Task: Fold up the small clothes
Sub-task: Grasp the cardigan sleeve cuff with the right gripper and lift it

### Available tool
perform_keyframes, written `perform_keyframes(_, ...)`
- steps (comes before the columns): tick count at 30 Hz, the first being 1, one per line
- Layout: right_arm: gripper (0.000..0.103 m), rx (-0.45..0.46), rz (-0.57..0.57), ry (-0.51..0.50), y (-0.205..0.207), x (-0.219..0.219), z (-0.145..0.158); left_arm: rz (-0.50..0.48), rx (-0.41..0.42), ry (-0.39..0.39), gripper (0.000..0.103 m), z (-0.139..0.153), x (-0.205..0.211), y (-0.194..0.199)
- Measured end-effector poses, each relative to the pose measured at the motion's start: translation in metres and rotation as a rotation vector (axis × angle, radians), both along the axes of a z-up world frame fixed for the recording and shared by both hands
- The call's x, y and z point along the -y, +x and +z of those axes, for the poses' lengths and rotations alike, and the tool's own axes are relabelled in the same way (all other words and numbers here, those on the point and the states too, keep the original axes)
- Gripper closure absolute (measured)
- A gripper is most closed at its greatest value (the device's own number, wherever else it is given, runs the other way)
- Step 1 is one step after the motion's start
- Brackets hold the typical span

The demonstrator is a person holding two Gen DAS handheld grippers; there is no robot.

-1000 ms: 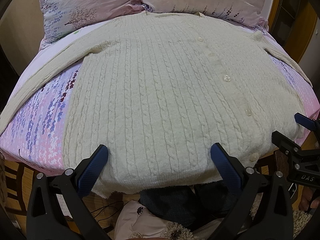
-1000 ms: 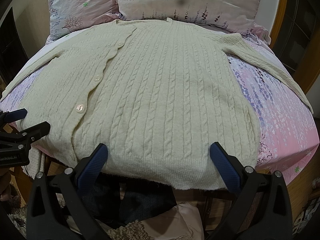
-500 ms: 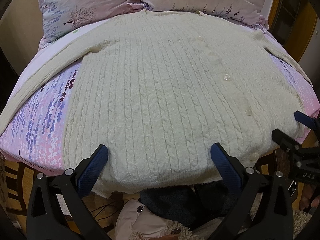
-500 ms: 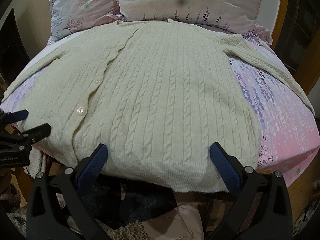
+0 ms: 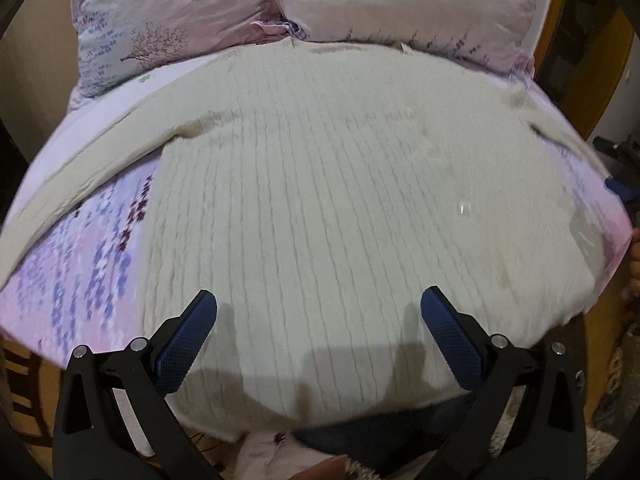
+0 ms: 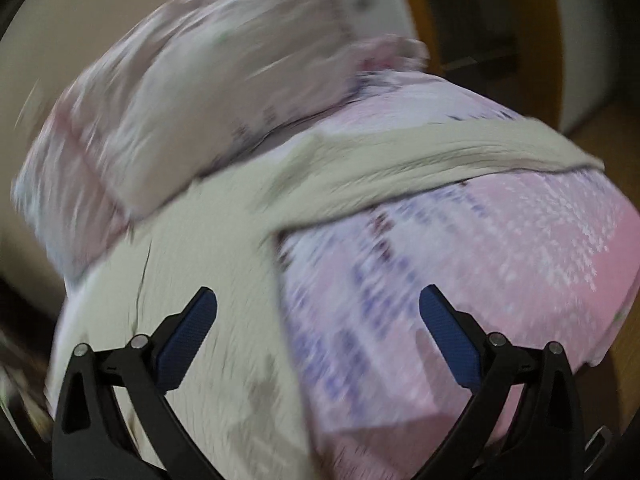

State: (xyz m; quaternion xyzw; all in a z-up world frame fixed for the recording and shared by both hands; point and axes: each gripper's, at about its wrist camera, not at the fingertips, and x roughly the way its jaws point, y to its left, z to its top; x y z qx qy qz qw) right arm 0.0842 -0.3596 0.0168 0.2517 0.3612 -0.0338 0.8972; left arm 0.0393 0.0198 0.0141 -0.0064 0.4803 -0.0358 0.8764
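A cream cable-knit cardigan (image 5: 328, 208) lies spread flat, buttoned, on a pink floral bed sheet (image 5: 92, 272). Its left sleeve (image 5: 92, 168) stretches out toward the bed's left edge. My left gripper (image 5: 318, 320) is open and empty, just above the cardigan's hem. In the blurred right wrist view, my right gripper (image 6: 318, 320) is open and empty over the cardigan's right side edge (image 6: 208, 280) and the sheet (image 6: 480, 264). The right sleeve (image 6: 440, 152) lies stretched out across the sheet ahead of it.
Two pink floral pillows (image 5: 168, 16) (image 5: 400, 4) lie at the head of the bed; one also shows in the right wrist view (image 6: 200, 96). A wooden bed frame (image 5: 592, 60) stands at the right. Dark clothing (image 5: 384, 440) lies below the bed's near edge.
My left gripper has moved forward over the hem. My right gripper has swung quickly right, from the hem toward the cardigan's right side and sleeve; its view is motion-blurred.
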Motion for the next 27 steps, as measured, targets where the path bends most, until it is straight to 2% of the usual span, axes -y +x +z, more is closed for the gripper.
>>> perform_keyframes(5,0.021,-0.020,-0.154,0.250,0.035,0.063,-0.018,0.002,0.048,-0.063,0.001,0.010,-0.012,0.022)
perform_keyframes(9,0.026,-0.032,-0.226,0.352,0.057,0.092,-0.030,-0.003,0.072,-0.096,0.001,0.016,-0.017,0.038)
perform_keyframes(13,0.028,-0.044,-0.286,0.416,0.071,0.110,-0.043,-0.010,0.052,-0.168,0.001,0.016,-0.023,0.056)
perform_keyframes(20,0.030,-0.002,-0.328,0.480,0.083,0.128,-0.051,-0.016,0.025,-0.279,0.001,0.013,-0.027,0.088)
perform_keyframes(24,0.032,-0.055,-0.246,0.493,0.091,0.114,-0.049,-0.014,0.013,-0.289,0.001,0.012,-0.027,0.101)
perform_keyframes(27,0.033,-0.056,-0.203,0.488,0.100,0.102,-0.048,-0.025,0.001,-0.304,0.001,0.010,-0.024,0.108)
